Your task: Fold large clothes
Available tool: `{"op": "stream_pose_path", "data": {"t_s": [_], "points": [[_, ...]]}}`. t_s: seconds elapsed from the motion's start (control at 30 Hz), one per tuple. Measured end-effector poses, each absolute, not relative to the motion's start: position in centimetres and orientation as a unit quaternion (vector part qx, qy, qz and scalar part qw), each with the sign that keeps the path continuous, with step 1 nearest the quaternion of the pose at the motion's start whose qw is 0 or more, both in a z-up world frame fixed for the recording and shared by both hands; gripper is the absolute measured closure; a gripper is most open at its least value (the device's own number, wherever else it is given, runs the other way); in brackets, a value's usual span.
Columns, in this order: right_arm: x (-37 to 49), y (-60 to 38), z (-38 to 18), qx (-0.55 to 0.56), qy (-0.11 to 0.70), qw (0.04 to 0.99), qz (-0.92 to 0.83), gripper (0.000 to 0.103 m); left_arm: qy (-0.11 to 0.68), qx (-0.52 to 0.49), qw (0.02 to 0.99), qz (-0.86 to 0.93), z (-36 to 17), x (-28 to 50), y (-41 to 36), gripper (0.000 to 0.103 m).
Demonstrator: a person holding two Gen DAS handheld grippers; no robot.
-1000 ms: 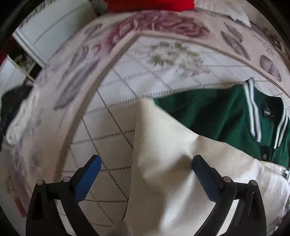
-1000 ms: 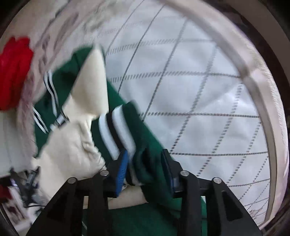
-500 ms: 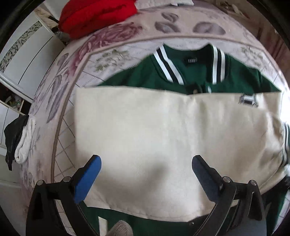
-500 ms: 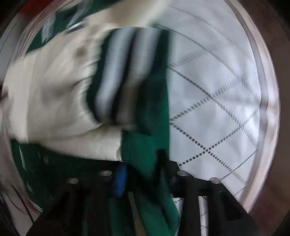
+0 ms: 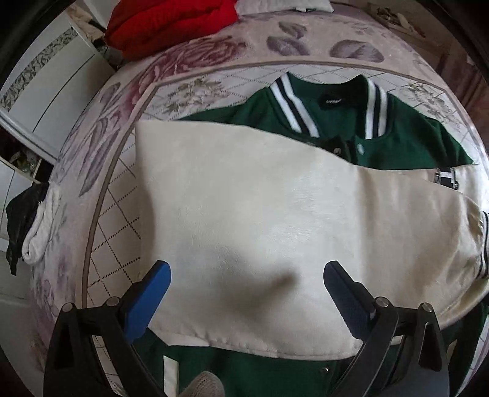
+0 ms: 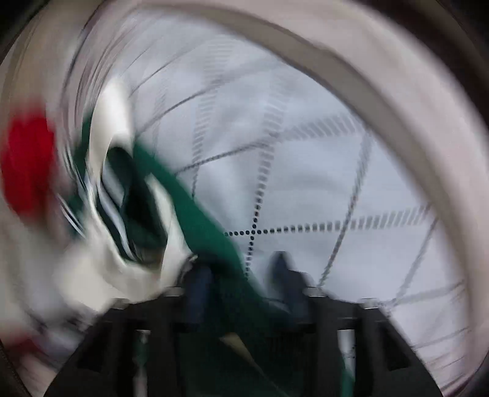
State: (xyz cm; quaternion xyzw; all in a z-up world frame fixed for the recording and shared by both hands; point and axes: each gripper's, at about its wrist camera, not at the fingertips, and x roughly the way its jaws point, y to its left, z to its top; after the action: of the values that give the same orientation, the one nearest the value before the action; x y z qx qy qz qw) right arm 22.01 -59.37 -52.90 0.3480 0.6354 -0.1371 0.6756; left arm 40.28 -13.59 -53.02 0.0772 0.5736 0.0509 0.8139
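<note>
Left gripper [image 5: 246,285] hangs over the cream sleeve [image 5: 259,220], jaws spread wide, nothing pinched. Right gripper [image 6: 241,274] is badly blurred; jaws have just been opening, standing apart, green cloth running between them but apparently not squeezed. The green jacket [image 5: 336,122] lies face up on the quilted bedspread [image 5: 116,244], sleeves folded across its chest. Looks partway: body folds still left. Farther back sits a red garment [image 5: 171,21].

The left wrist view looks steeply down, close over the green jacket [image 5: 406,137] on the bed [image 5: 214,88], collar at twelve o'clock. The blurred right wrist view shares the jacket [image 6: 195,220] at nine o'clock.
</note>
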Motion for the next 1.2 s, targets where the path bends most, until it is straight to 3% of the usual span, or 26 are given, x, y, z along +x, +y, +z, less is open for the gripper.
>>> {"op": "stream_pose_path", "data": {"t_s": [0.03, 0.1, 0.13, 0.17, 0.23, 0.3, 0.37, 0.43, 0.6, 0.8, 1.0, 1.1, 1.17, 1.2], "points": [[23.0, -57.8, -52.2, 0.271, 0.651, 0.697, -0.131, 0.038, 0.573, 0.079, 0.814, 0.050, -53.0, 40.2, -13.6, 0.001], [24.7, -55.3, -52.1, 0.168, 0.673, 0.713, -0.103, 0.038, 0.571, 0.087, 0.815, 0.050, -53.2, 39.8, -14.1, 0.001], [25.1, -54.9, -52.0, 0.135, 0.670, 0.722, -0.108, 0.052, 0.573, 0.089, 0.813, 0.051, -53.4, 39.8, -14.0, 0.001], [25.2, -55.6, -52.1, 0.132, 0.661, 0.726, -0.139, 0.064, 0.577, 0.088, 0.810, 0.051, -53.7, 39.8, -14.0, 0.001], [24.3, -58.3, -52.7, 0.264, 0.643, 0.697, -0.174, 0.066, 0.582, 0.077, 0.808, 0.052, -53.7, 39.5, -13.4, 0.001], [24.1, -58.6, -51.4, 0.294, 0.637, 0.687, -0.191, 0.067, 0.583, 0.067, 0.808, 0.054, -53.2, 39.0, -12.6, 0.001], [22.7, -58.7, -49.8, 0.290, 0.644, 0.679, -0.200, 0.052, 0.579, 0.056, 0.811, 0.055, -52.2, 38.1, -11.8, 0.001], [19.6, -57.6, -47.1, 0.251, 0.650, 0.680, -0.227, 0.046, 0.577, 0.048, 0.813, 0.057, -51.3, 36.2, -10.6, 0.001], [13.9, -48.5, -45.2, 0.225, 0.684, 0.677, -0.151, 0.046, 0.604, 0.074, 0.789, 0.079, -52.8, 29.9, -7.3, 0.001], [10.3, -37.4, -50.8, 0.151, 0.741, 0.647, -0.095, 0.045, 0.690, 0.094, 0.714, 0.067, -61.7, 25.3, -4.5, 0.000], [9.7, -33.3, -45.5, 0.192, 0.734, 0.648, -0.075, 0.045, 0.667, 0.084, 0.739, 0.048, -59.4, 24.4, -3.3, 0.000], [8.2, -28.2, -45.1, 0.142, 0.761, 0.632, -0.031, 0.034, 0.671, 0.097, 0.734, 0.038, -59.8, 23.1, -3.3, 0.000], [7.1, -25.1, -47.3, 0.105, 0.793, 0.599, -0.030, 0.036, 0.679, 0.098, 0.727, 0.033, -60.7, 22.2, -3.2, 0.000], [6.2, -24.5, -48.2, 0.096, 0.800, 0.590, -0.049, 0.042, 0.683, 0.096, 0.724, 0.030, -61.2, 21.8, -3.1, 0.000]]}}
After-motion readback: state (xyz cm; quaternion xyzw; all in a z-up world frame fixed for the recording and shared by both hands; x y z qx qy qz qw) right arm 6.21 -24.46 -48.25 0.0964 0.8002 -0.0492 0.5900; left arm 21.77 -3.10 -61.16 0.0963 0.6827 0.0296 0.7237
